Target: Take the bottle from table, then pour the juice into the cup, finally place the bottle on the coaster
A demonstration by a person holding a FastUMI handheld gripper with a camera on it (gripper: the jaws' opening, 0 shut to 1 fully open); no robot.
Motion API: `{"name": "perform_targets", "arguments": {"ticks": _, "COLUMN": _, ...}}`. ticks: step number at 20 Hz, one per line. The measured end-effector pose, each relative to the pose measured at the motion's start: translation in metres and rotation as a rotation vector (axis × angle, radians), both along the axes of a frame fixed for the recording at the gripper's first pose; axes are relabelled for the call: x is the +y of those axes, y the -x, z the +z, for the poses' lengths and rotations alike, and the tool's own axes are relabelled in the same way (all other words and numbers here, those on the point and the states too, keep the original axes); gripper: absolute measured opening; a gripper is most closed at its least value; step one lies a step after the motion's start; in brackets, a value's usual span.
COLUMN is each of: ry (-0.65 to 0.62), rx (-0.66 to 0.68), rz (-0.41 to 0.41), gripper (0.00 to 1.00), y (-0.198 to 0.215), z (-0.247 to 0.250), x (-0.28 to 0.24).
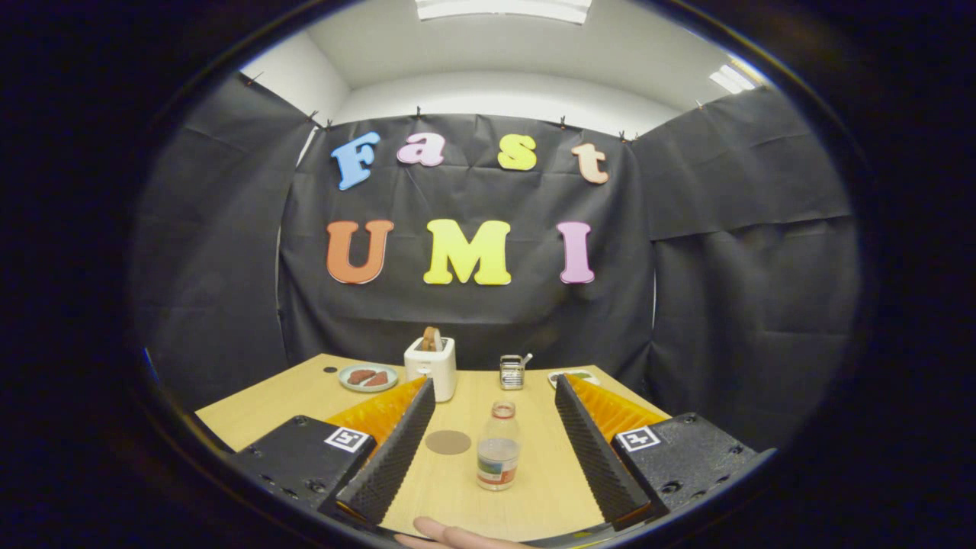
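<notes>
The gripper (pixel 494 390) is hovering with its fingers spread wide, touching nothing. The bottle (pixel 498 448) is standing upright on the tabletop (pixel 259 412) between the fingers, apart from both. The round coaster (pixel 447 441) is lying just beside the bottle. A toaster (pixel 431 366) is standing beyond them.

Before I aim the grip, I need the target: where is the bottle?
In the gripper view the bottle stands upright on the table between the open gripper's fingers, untouched, with the coaster just to its left.
</notes>
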State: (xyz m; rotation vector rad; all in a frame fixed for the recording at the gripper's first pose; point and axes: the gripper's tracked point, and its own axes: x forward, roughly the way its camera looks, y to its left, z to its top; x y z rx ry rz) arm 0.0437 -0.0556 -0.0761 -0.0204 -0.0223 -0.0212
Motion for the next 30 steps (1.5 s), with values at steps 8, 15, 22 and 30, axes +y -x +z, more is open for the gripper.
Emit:
{"name": "perform_targets", "arguments": {"ticks": 8, "ry": 0.011, "rx": -0.071, "rz": -0.014, "gripper": 1.0, "y": -0.036, "z": -0.024, "x": -0.012}}
{"name": "perform_targets", "arguments": {"ticks": 15, "ry": 0.051, "rx": -0.026, "rz": -0.033, "gripper": 1.0, "y": -0.079, "z": -0.086, "x": -0.022}}
{"name": "perform_targets", "arguments": {"ticks": 22, "ry": 0.03, "rx": 0.03, "rz": 0.029, "gripper": 1.0, "y": -0.116, "z": -0.144, "x": -0.017}}
{"name": "perform_targets", "arguments": {"ticks": 30, "ry": 0.012, "rx": 0.082, "rz": 0.028, "gripper": 1.0, "y": -0.139, "z": -0.179, "x": -0.014}}
